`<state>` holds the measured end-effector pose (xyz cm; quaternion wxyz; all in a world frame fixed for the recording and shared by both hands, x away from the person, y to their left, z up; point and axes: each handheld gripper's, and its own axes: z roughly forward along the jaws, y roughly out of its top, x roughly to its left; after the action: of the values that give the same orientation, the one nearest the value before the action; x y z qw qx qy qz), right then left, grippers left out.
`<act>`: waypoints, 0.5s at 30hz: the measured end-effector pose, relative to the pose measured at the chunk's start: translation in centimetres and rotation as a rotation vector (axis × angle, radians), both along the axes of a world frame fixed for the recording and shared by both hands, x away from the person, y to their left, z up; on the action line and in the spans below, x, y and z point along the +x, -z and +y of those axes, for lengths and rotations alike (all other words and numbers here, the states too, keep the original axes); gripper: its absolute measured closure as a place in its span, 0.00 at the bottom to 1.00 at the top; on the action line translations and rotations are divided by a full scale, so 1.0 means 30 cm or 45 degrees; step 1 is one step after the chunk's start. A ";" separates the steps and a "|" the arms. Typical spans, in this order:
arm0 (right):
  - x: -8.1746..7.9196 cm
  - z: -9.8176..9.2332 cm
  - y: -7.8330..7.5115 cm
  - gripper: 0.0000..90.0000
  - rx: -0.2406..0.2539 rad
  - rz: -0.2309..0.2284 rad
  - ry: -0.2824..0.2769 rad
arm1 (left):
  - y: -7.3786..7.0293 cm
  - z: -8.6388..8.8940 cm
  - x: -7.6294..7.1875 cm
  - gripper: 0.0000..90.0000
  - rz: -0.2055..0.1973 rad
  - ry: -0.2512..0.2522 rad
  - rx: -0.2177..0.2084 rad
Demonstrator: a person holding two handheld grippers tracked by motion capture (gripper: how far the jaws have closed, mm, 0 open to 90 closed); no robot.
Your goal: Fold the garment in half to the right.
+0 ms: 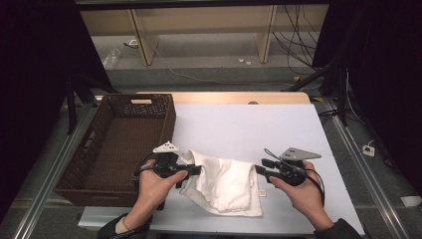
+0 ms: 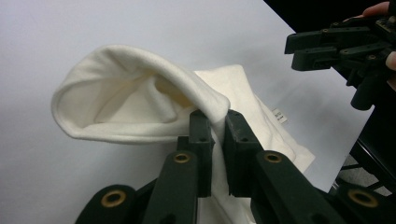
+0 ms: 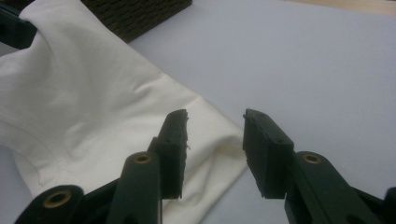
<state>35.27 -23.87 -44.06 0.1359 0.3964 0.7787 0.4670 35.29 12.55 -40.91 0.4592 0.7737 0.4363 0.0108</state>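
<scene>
A white cloth garment (image 1: 224, 185) lies crumpled on the white table sheet (image 1: 249, 127) near its front edge. My left gripper (image 1: 196, 170) is shut on the garment's left edge. In the left gripper view the jaws (image 2: 215, 119) pinch a rolled hem, and the cloth (image 2: 130, 93) stands lifted in a loop behind them. My right gripper (image 1: 260, 170) stands open just off the garment's right edge, also seen far off in the left gripper view (image 2: 292, 52). In the right gripper view its jaws (image 3: 215, 121) are apart over a corner of the cloth (image 3: 93, 93), gripping nothing.
A dark brown wicker basket (image 1: 169, 114) stands on the left, right beside the garment, and its corner (image 3: 140, 14) shows in the right gripper view. A small white tag (image 1: 262, 192) lies by the cloth's right edge. Bare sheet stretches behind and to the right.
</scene>
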 end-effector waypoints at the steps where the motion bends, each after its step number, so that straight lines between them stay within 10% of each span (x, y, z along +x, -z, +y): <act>1: -0.003 -0.014 -0.002 0.67 0.002 0.001 0.009 | 0.000 -0.001 0.000 0.91 -0.001 0.001 0.001; 15: -0.039 -0.106 -0.016 0.66 0.029 -0.011 0.078 | -0.004 -0.042 -0.001 0.91 -0.034 0.033 0.042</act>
<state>34.10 -27.05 -43.57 0.1489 0.4196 0.7602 0.4732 35.24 11.29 -40.80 0.4523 0.7865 0.4199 0.0226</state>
